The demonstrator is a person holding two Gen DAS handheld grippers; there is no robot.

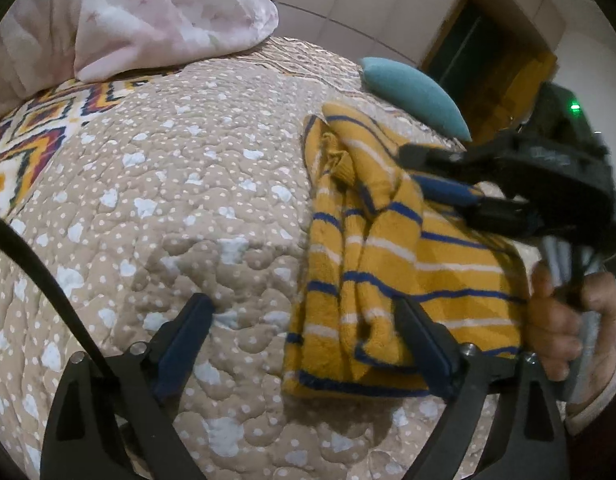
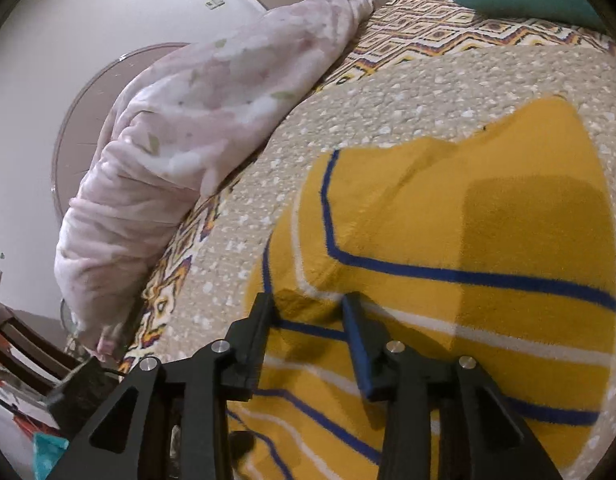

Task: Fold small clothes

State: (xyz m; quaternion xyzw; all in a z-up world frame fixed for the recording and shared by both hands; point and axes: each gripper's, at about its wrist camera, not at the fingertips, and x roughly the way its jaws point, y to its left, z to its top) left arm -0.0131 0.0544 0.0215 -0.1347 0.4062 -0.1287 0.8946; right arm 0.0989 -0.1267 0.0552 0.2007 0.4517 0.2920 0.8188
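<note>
Mustard striped sweater (image 1: 388, 264), part-folded, rumpled, on bed
</note>
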